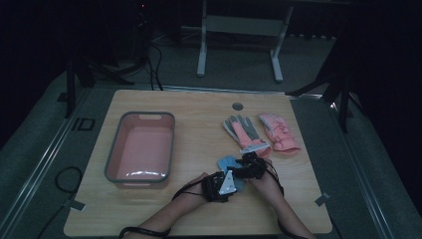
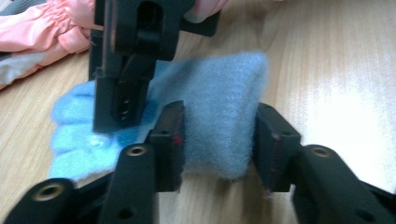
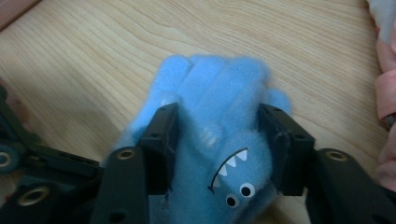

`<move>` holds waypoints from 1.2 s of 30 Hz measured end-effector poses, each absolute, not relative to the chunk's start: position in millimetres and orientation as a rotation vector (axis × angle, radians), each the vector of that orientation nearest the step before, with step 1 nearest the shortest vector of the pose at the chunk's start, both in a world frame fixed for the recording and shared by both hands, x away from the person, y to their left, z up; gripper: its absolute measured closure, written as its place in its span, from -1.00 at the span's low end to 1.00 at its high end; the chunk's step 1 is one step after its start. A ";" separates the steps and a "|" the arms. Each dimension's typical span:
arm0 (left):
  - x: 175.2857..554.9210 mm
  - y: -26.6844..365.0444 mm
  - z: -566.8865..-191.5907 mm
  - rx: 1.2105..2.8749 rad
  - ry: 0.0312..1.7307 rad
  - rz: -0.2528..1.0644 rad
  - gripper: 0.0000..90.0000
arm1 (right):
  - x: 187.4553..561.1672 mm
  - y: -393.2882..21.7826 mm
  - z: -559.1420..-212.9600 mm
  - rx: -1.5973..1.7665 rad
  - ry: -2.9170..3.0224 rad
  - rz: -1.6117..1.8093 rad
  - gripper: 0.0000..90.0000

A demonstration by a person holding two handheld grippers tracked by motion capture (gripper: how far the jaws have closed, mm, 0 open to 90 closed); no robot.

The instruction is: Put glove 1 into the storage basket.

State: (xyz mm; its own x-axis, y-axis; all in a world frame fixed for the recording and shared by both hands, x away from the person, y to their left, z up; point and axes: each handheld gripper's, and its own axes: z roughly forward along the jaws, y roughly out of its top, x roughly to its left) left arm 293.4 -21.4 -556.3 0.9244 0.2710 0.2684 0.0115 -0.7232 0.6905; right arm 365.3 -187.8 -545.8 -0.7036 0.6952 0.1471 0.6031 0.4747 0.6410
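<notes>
Wooden table (image 1: 199,214), pink tub (image 1: 140,149) left, pink gloves (image 1: 261,132) behind, both jaws pinching blue glove (image 3: 219,135)

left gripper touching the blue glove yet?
Touching. Left gripper view: the left gripper has both pads pressed against the blue glove, bunching its cuff.

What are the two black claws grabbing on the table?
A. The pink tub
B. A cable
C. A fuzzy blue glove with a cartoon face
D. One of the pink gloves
C: both the left gripper and the right gripper have their jaws pressed against the sides of the fuzzy blue glove, whose toothy cartoon face shows in the right gripper view.
</notes>
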 end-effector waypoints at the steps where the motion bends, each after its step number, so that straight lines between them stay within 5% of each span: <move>1: 294.1 -21.8 -556.1 2.347 0.206 0.456 0.42 | 366.1 -186.9 -545.6 1.159 2.602 1.059 0.38; 9: 302.0 -20.8 -547.2 2.368 0.264 0.372 0.69 | 370.2 -185.8 -546.0 1.243 2.632 1.117 0.72; 18: 303.7 -13.4 -531.2 2.368 0.278 0.379 0.72 | 370.0 -186.5 -537.2 1.249 2.588 1.170 0.75; 36: 309.5 26.0 -459.6 2.363 0.296 0.445 0.72 | 377.8 -148.6 -465.3 1.141 2.536 1.302 0.76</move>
